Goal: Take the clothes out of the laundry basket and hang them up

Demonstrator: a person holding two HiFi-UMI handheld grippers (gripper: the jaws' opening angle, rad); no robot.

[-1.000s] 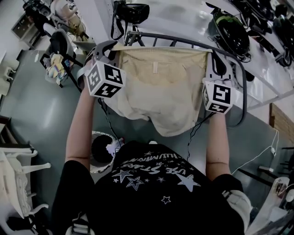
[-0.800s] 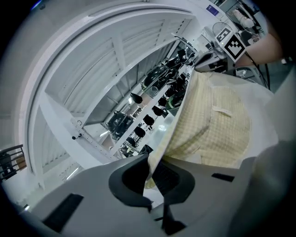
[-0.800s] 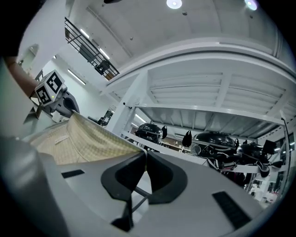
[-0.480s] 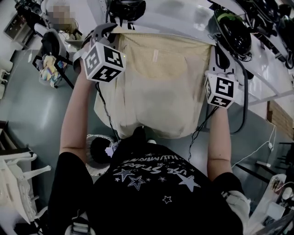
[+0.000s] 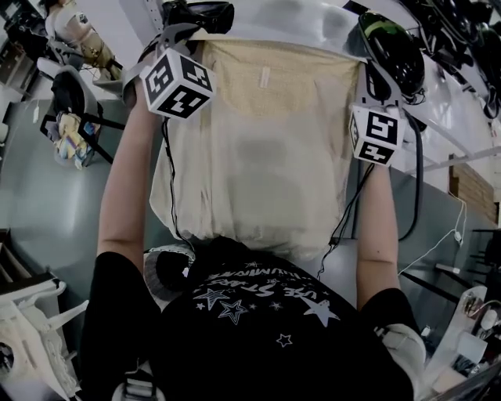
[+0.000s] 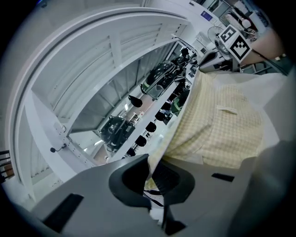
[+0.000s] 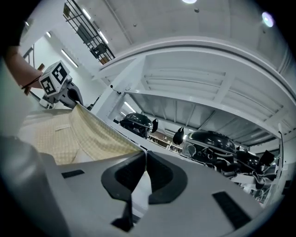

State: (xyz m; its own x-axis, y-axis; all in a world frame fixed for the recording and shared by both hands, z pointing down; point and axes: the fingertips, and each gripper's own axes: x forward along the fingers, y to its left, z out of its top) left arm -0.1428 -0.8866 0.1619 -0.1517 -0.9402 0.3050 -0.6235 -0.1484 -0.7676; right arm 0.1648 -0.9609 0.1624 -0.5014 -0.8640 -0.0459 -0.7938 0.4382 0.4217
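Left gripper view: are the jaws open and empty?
No, the left gripper is shut on the edge of the yellow garment.

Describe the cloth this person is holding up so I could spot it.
Find the white shelf of dark helmets. Before it, a pale yellow checked garment hangs stretched between the left gripper and right gripper, the only cloth held up.

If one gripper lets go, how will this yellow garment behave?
Likely floppy: the garment sags below its top edge, stretched between the left gripper and right gripper. Probably light: shut jaws hold it by thin corners alone. A released corner would probably drop.
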